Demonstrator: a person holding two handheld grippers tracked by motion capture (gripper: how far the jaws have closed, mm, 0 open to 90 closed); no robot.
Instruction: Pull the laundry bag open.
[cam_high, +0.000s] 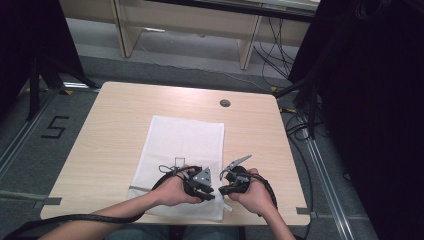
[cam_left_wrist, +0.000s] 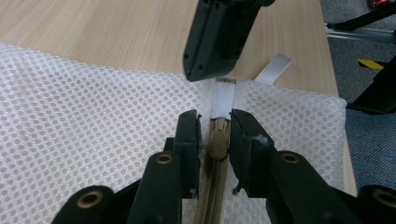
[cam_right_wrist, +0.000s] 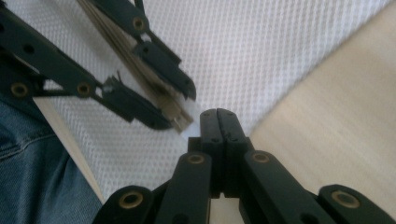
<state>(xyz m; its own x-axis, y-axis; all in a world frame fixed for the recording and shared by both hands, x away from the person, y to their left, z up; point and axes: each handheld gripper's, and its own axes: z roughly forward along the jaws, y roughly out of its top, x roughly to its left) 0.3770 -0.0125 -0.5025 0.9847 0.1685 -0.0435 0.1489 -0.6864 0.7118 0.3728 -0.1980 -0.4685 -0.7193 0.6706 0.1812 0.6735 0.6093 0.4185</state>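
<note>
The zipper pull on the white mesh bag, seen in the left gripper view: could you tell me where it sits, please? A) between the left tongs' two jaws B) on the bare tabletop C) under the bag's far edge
A: the tan zipper pull on the white mesh bag lies between the two jaws of the left tongs.

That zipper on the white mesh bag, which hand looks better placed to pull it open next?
Probably the left. The left gripper has its jaws on either side of the zipper pull, not yet pressing it. The right gripper is shut at the mesh bag edge, apparently pinning its white tab.
</note>
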